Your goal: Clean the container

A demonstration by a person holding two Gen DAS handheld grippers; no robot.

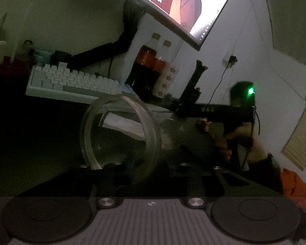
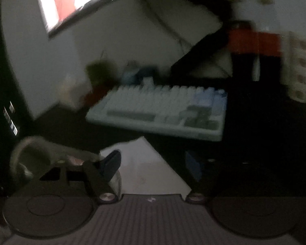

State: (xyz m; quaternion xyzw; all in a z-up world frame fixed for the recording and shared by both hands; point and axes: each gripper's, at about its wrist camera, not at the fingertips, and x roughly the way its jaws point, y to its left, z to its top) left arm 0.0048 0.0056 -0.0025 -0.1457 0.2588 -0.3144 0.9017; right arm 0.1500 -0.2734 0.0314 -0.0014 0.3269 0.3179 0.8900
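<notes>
Behind the left gripper (image 1: 149, 163) clamping glass container (image 1: 120, 140), keyboard (image 1: 75, 81), bottles (image 1: 146, 71); right gripper (image 2: 153, 163) apart.

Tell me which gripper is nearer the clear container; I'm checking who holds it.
Left. The left gripper grips the container at its rim; the right gripper is open, with the container outside its left finger.

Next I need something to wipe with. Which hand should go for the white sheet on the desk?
Right. The right gripper is open and empty, with the white sheet straight ahead between its fingers. The left gripper appears clamped on the clear container, so it is busy.
</notes>
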